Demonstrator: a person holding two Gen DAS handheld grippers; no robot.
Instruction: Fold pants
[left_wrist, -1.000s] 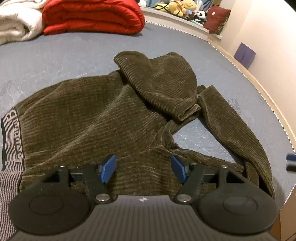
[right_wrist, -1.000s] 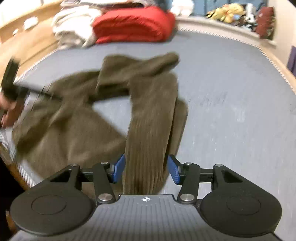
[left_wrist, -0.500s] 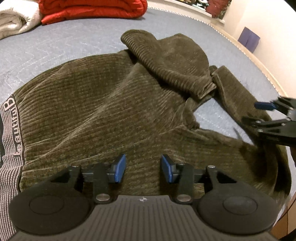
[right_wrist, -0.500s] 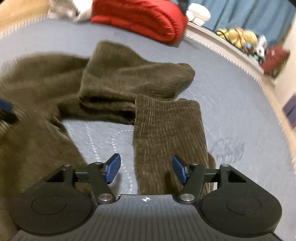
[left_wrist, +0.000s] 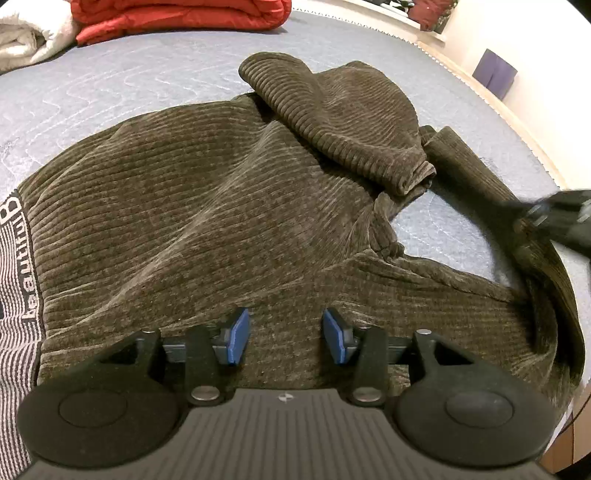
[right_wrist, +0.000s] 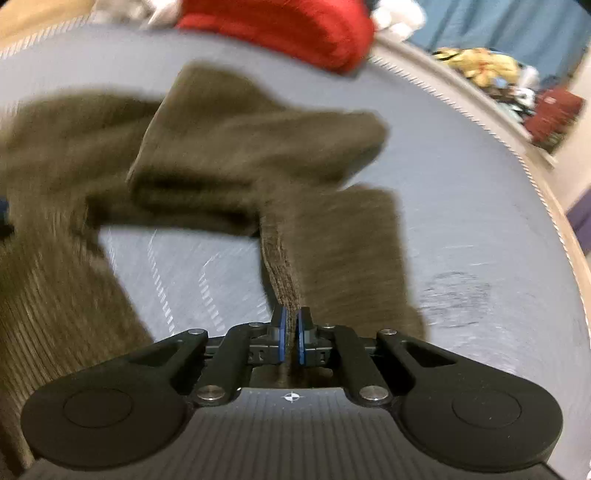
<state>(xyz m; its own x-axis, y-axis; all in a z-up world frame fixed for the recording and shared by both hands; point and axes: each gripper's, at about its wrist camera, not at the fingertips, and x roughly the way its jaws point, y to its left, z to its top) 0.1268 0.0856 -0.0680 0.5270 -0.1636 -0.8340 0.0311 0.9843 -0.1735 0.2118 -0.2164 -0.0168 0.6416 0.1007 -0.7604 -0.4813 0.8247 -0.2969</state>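
Observation:
Dark olive corduroy pants (left_wrist: 207, 206) lie crumpled on a grey quilted bed (left_wrist: 147, 74), waistband with white lettering (left_wrist: 18, 258) at the left, one leg folded back over the seat. My left gripper (left_wrist: 282, 336) is open just above the near leg. My right gripper (right_wrist: 291, 338) is shut on the edge of the other leg (right_wrist: 332, 236), pinching a raised ridge of cloth. It shows blurred at the right edge of the left wrist view (left_wrist: 554, 221).
A red duvet (left_wrist: 177, 14) and a white blanket (left_wrist: 26, 40) lie at the far side of the bed. Stuffed toys (right_wrist: 480, 62) sit on a ledge beyond. A wooden bed edge (left_wrist: 517, 118) runs along the right.
My right gripper has closed on the pant leg's edge and is moving, blurring its view. My left gripper has opened slightly wider and stays over the near leg.

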